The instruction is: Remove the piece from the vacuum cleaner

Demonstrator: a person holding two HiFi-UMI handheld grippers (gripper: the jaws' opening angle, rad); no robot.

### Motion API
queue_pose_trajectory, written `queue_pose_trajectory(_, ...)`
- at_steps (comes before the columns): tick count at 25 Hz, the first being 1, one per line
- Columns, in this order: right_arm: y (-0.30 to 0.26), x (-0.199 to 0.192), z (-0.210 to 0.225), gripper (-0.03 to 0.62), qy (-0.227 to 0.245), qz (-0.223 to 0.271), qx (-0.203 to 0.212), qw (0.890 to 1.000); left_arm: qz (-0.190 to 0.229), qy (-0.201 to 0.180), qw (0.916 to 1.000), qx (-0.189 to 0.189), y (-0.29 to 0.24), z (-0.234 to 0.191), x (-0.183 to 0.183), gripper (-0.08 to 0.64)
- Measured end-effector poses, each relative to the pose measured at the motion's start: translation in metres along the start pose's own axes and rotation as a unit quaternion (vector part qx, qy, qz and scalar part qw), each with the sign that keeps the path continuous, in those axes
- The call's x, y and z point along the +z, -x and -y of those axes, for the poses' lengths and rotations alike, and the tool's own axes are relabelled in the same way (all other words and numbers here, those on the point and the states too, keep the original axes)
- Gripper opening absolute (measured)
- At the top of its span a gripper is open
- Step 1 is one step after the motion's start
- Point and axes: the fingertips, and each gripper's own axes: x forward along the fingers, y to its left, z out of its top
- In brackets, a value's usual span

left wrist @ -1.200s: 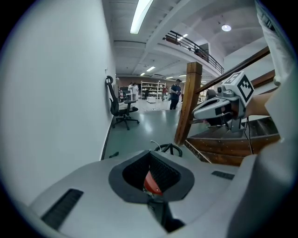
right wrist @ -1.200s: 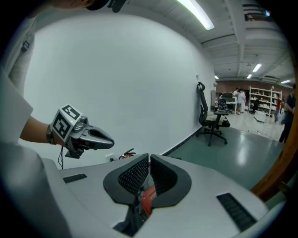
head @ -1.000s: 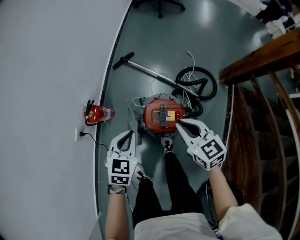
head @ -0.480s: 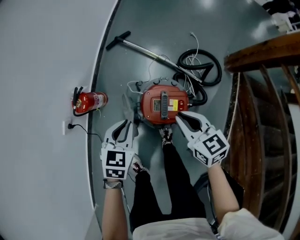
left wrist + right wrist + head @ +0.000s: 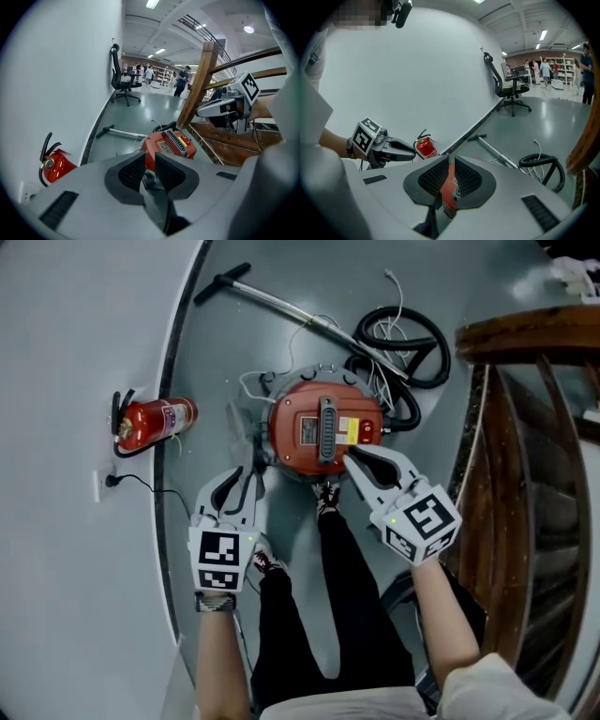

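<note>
The red vacuum cleaner (image 5: 323, 427) sits on the floor (image 5: 225, 362) right at the person's feet. Its hose (image 5: 403, 334) is coiled behind it and the metal wand (image 5: 281, 306) lies off toward the wall.

The left gripper (image 5: 248, 474) hangs beside the canister's left edge. Its jaws have just been opening, with nothing between them. The right gripper (image 5: 352, 458) is over the lid's near right corner, jaws pressed together and empty.

My worry is those clenched right jaws. They can't grab anything like that, and a poke could just shove the canister across that slick floor. The hose and the loose cord (image 5: 392, 282) could snag, and the fire extinguisher (image 5: 150, 421) looks close enough to knock.

I honestly can't tell which piece is supposed to come off. The clips round the rim are too small to read, and the lid hides the lower body.
</note>
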Motion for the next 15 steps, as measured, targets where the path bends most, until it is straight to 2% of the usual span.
queue_pose_trajectory(5,-0.012,-0.021,0.010,0.085,-0.013,-0.015,0.001,1.000,-0.005,0.013,0.9999,0.000,-0.018,-0.001,-0.018,0.074)
queue_pose_trajectory(10,-0.026,-0.038,0.020,0.106,-0.022,-0.025,-0.003,0.999,-0.013,0.025,0.9996,0.007,-0.032,-0.003,-0.036,0.087)
queue_pose_trajectory(15,-0.044,-0.054,0.033,0.137,-0.072,-0.034,0.004,0.997,-0.028,0.040,0.9985,0.025,-0.046,-0.010,-0.051,0.101)
